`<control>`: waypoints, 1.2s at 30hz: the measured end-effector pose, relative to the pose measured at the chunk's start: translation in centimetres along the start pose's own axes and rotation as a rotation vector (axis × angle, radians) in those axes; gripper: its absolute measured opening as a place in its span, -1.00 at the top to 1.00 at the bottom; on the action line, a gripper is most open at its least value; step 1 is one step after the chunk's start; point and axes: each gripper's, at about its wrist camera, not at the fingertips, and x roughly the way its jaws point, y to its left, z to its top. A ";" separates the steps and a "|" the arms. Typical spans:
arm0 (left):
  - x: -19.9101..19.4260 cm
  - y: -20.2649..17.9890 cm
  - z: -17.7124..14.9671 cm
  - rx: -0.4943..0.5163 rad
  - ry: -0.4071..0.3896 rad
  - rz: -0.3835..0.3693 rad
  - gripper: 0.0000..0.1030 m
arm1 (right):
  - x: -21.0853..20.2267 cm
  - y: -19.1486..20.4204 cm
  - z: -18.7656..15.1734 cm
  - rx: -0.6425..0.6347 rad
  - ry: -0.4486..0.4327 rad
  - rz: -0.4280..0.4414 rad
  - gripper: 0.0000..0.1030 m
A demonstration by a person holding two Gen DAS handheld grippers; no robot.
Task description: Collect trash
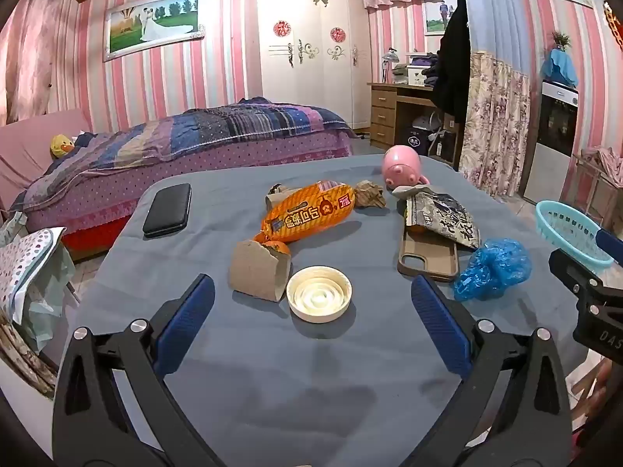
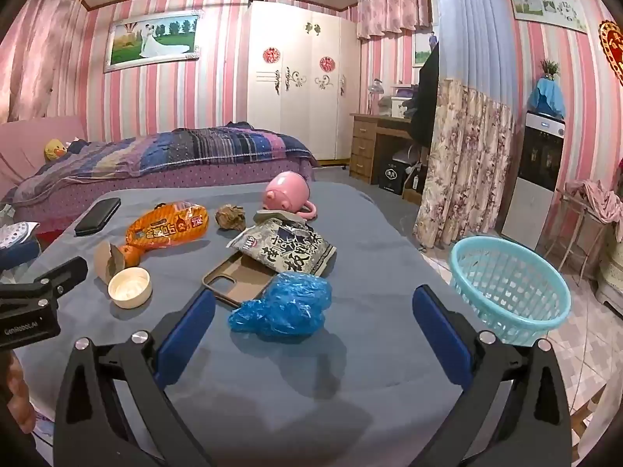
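Trash lies on the blue-grey table (image 1: pixel 272 369): an orange snack wrapper (image 1: pixel 307 212), a torn cardboard piece (image 1: pixel 259 270), a cream lid (image 1: pixel 319 294), a crumpled brown paper ball (image 1: pixel 370 193), a black-and-white snack bag (image 1: pixel 442 214) and a crumpled blue plastic bag (image 1: pixel 492 268). My left gripper (image 1: pixel 311 295) is open and empty, just short of the lid. My right gripper (image 2: pixel 313 307) is open and empty, with the blue plastic bag (image 2: pixel 282 305) between and just beyond its fingers. A teal basket (image 2: pixel 508 295) stands at the table's right edge.
A brown phone case (image 2: pixel 237 278) lies under the snack bag (image 2: pixel 286 247). A pink pig mug (image 2: pixel 288 194) is at the far side and a black case (image 1: pixel 167 210) at the far left. A bed (image 1: pixel 175 144) stands behind the table.
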 end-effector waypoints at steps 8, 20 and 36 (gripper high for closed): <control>-0.1 -0.1 0.0 0.007 0.002 -0.002 -0.90 | -0.2 0.0 -0.2 -0.021 -0.006 -0.005 -0.92; -0.1 -0.4 0.0 0.007 0.007 -0.007 -0.90 | -0.6 -0.3 0.1 -0.010 -0.011 -0.006 -0.92; 0.1 -0.3 0.1 0.009 0.020 -0.030 -0.90 | -0.3 -0.5 -0.1 0.001 -0.008 -0.029 -0.92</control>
